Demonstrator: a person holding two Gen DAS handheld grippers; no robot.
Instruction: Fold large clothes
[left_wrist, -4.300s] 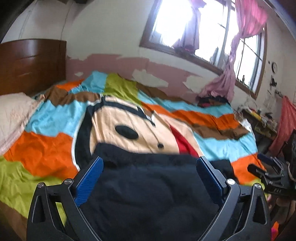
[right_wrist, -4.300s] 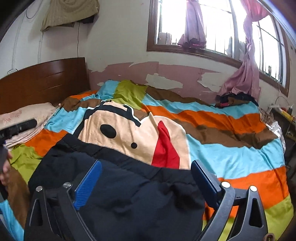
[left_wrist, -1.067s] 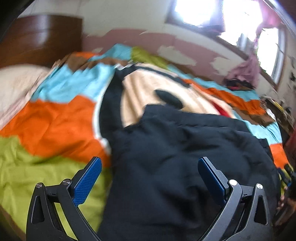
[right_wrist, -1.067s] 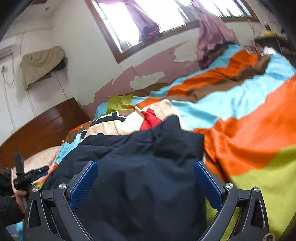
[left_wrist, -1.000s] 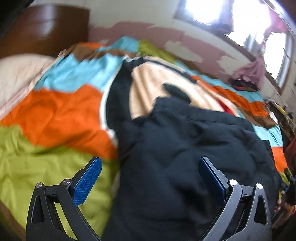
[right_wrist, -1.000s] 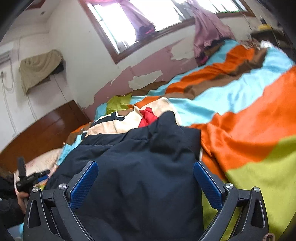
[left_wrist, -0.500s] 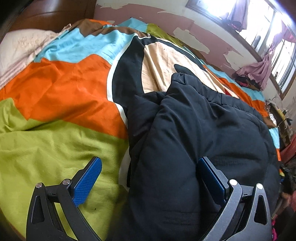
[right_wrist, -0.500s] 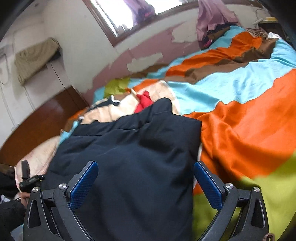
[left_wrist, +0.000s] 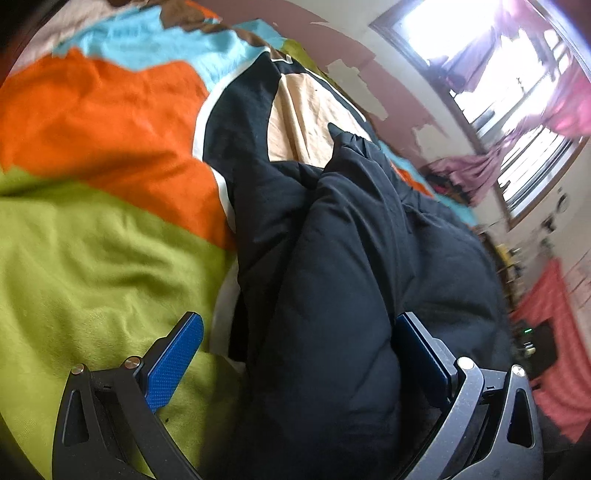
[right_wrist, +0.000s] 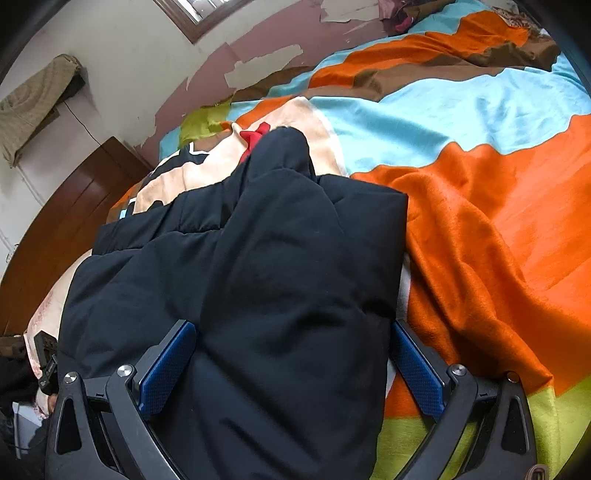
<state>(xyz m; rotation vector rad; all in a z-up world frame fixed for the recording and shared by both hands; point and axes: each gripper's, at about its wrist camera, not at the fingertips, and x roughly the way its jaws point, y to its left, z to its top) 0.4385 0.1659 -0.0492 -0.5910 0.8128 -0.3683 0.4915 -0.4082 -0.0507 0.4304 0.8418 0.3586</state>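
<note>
Between the wide-open left gripper (left_wrist: 295, 354) fingers, the jacket (left_wrist: 351, 266) now bulges, closer than a second ago. Right gripper (right_wrist: 291, 363), equally open, straddles it; neither grips yet.

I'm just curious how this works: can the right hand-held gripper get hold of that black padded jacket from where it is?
Probably yes. The right hand-held gripper is open, and the black padded jacket already bulges between its blue pads, with nothing in the way.

The black jacket (right_wrist: 280, 280) hides much of the bedspread (right_wrist: 480, 206).
</note>
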